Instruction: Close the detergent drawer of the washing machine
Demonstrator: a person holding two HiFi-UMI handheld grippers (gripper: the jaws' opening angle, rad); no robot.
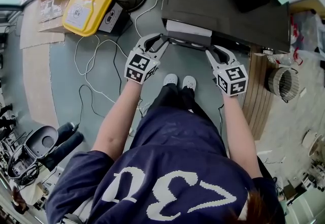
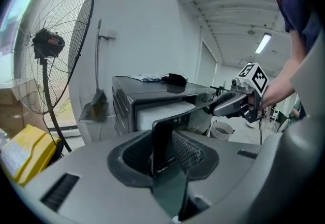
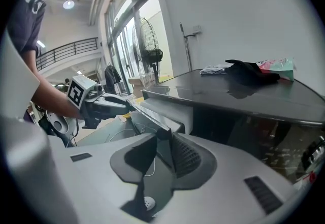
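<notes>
1. Two grippers bracket the detergent drawer [image 1: 189, 29], which juts out of the upper front of the washing machine [image 1: 228, 9] toward the person. The left gripper [image 1: 163, 41] is at the left end of the drawer's dark front panel [image 1: 187, 41], and the right gripper [image 1: 210, 52] is at the right end.
2. Taking the panel at both ends looks deliberate. An even push from each side should send the drawer straight back on its runners rather than skewing it.
3. In the left gripper view, the panel's end [image 2: 161, 139] stands upright in the gap between the jaws. It sits close to the left-hand jaw, while the ribbed pad [image 2: 192, 151] opposite stays clear of it. These jaws are spread wide and released, straddling the panel rather than clamping it.
4. In the right gripper view, the panel's corner [image 3: 161, 134] reaches into the gap from above, just beside the ribbed pad [image 3: 189, 159]. The jaws here stand closer together but still apart, and no pinch shows. This gripper also reads as unclenched, with the panel lodged between its jaws, not grasped.
5. The drawer is still out: its white body [image 2: 162, 112] shows between the panel and the machine's face. Both grippers point toward the machine and slightly downward, so a shove along that line should seat it.
</notes>
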